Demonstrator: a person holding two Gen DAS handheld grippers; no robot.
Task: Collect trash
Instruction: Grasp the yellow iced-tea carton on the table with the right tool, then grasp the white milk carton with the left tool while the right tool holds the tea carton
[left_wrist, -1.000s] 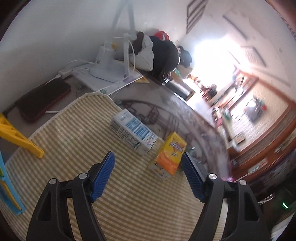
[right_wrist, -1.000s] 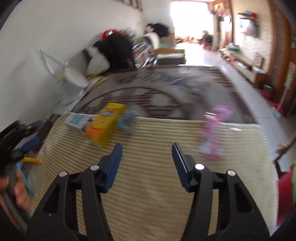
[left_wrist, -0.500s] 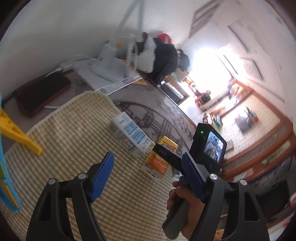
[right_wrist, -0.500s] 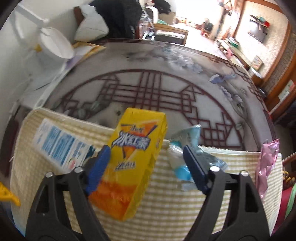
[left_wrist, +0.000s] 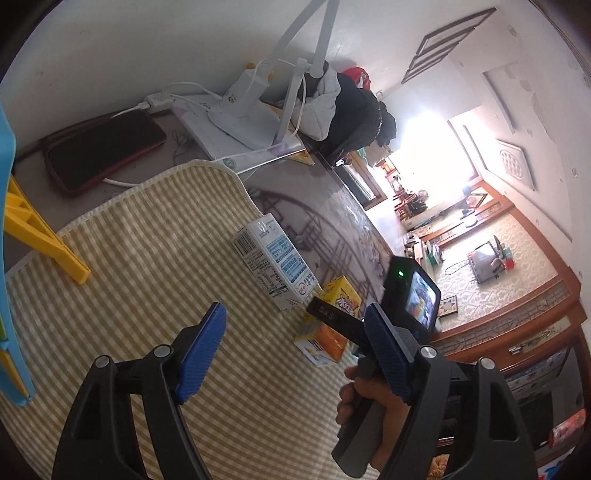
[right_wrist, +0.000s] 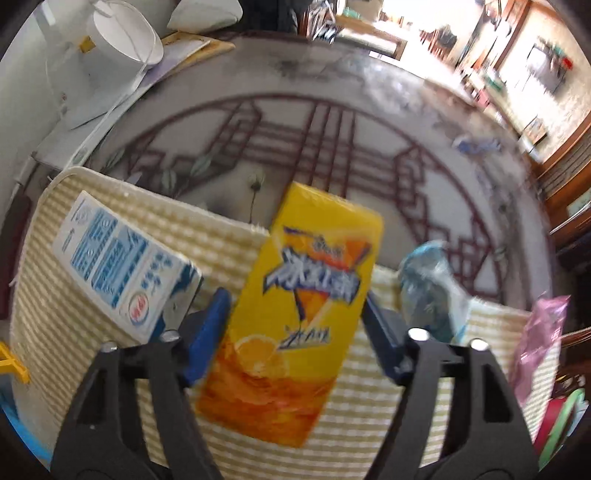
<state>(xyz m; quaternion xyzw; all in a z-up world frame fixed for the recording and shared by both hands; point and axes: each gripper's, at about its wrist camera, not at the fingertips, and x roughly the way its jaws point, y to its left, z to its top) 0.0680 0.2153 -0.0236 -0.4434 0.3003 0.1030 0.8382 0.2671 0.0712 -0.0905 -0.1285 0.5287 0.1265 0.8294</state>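
Observation:
A yellow juice carton (right_wrist: 306, 295) lies on the striped mat (right_wrist: 369, 424). My right gripper (right_wrist: 295, 306) straddles it from above, its jaws closing, the blue pads (right_wrist: 218, 310) touching both long sides. A white and blue milk carton (right_wrist: 118, 266) lies just left of it. To the right are a crumpled blue wrapper (right_wrist: 432, 288) and a pink wrapper (right_wrist: 539, 332). In the left wrist view my left gripper (left_wrist: 293, 308) hovers open over the mat (left_wrist: 147, 258) with nothing between its fingers, short of the milk carton (left_wrist: 273, 266) and the yellow carton (left_wrist: 340, 299). A hand (left_wrist: 373, 398) holds the right gripper there.
A dark phone (left_wrist: 103, 151) on a cable, a white lamp base (left_wrist: 251, 110) on books, and clothes sit along the back wall. Yellow (left_wrist: 37, 229) and blue plastic pieces stand at the mat's left edge. The patterned glass tabletop (right_wrist: 332, 129) stretches beyond the mat.
My right gripper swung left and down from the open mat to the yellow carton, spread wide, then narrowed onto its sides. It came into the left wrist view. The left gripper rolled slightly.

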